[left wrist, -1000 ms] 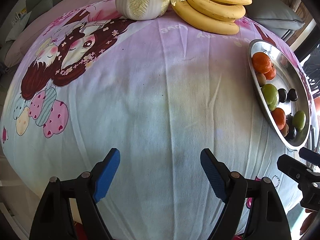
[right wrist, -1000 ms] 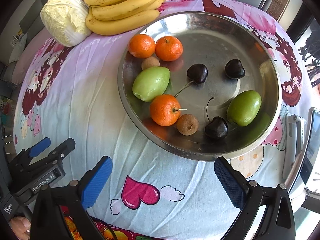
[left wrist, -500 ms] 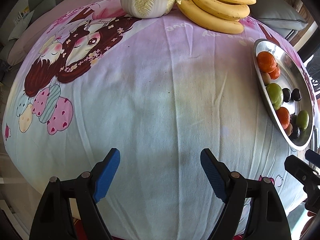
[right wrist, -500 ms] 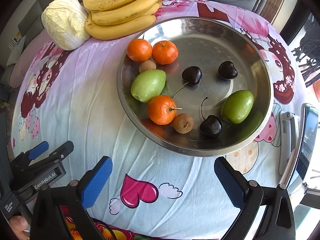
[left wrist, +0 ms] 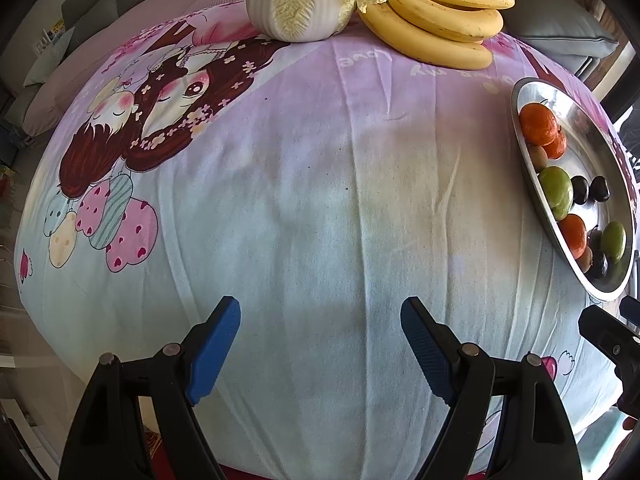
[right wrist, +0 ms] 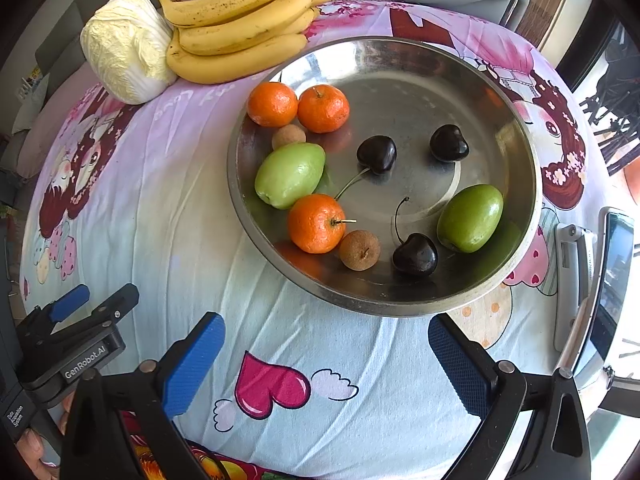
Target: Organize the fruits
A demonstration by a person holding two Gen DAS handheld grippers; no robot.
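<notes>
A steel bowl [right wrist: 516, 120] on the printed cloth holds three oranges [right wrist: 316, 223], two green fruits [right wrist: 290, 175], three dark cherries [right wrist: 415, 255] and two small brown fruits [right wrist: 359, 250]. My right gripper [right wrist: 326, 356] hovers open just short of the bowl's near rim, nothing between its blue pads. My left gripper [left wrist: 320, 340] is open over bare cloth, well left of the bowl [left wrist: 580, 120]. From the right wrist view, the left gripper's body [right wrist: 76, 332] shows at the lower left.
A bunch of bananas [right wrist: 240, 28] and a pale cabbage [right wrist: 124, 46] lie at the table's far edge. A phone on a stand [right wrist: 600, 292] sits right of the bowl. Grey cushions [left wrist: 560, 36] lie beyond the table. A hand [right wrist: 32, 446] shows at bottom left.
The left wrist view has drifted slightly, so the bowl sits further right and the cabbage and bananas higher. The right view is almost unchanged.
</notes>
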